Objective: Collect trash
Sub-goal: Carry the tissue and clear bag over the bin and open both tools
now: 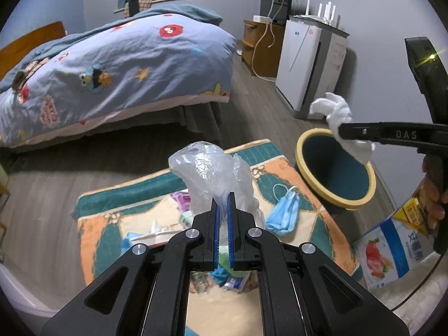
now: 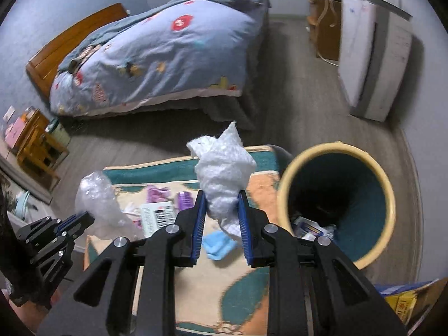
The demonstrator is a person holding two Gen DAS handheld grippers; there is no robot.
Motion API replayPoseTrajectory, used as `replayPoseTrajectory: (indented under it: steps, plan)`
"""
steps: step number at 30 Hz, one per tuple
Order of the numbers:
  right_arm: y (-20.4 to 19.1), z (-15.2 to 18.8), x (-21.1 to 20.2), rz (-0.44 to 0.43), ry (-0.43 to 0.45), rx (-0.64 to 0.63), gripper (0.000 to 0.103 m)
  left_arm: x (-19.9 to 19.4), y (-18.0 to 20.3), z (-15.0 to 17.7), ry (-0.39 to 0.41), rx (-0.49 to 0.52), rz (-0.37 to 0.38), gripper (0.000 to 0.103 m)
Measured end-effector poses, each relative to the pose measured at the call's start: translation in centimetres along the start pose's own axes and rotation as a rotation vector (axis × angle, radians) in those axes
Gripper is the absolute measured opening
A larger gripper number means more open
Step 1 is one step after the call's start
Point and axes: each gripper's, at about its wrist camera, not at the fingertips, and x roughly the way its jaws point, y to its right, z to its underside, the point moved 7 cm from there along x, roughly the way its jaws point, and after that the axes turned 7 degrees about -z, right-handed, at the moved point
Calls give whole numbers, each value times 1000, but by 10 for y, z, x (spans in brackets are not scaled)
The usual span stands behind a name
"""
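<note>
Both my jaws are nearly closed, each pinching one piece of trash. My left gripper (image 1: 223, 200) clamps one crumpled clear plastic bag (image 1: 212, 173), held above the rug (image 1: 322, 224) beside the bin. My right gripper (image 2: 221, 198), slightly wider, grips one white tissue wad (image 2: 224, 168) just beside the rim of the single yellow-rimmed trash bin (image 2: 389, 196). One blue face mask (image 1: 282, 215) lies on the rug near the bin.

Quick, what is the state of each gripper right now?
Left gripper: closed on the clear plastic bag.
Right gripper: closed on the white crumpled tissue, near the trash bin.
</note>
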Motion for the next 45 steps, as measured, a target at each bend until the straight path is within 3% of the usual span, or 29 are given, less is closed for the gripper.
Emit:
replayPoseTrajectory:
  steps: [6, 15, 24, 31, 36, 45]
  plan:
    - [46, 0, 3, 64, -2, 37, 22, 7, 26, 0, 12, 54, -7, 6]
    - [105, -2, 10, 75, 1, 143, 22, 5, 56, -14, 47, 105, -15, 6]
    - [156, -3, 18, 103, -1, 255, 22, 34, 103, -36, -2, 50, 91, 6]
    - [200, 6, 17, 95, 15, 411, 23, 60, 154, -47, -22, 104, 156, 6]
    - [225, 20, 20, 122, -3, 491, 23, 85, 184, -54, -41, 151, 170, 6]
    - [239, 27, 27, 163, -28, 511, 24, 118, 219, -63, -46, 215, 179, 6]
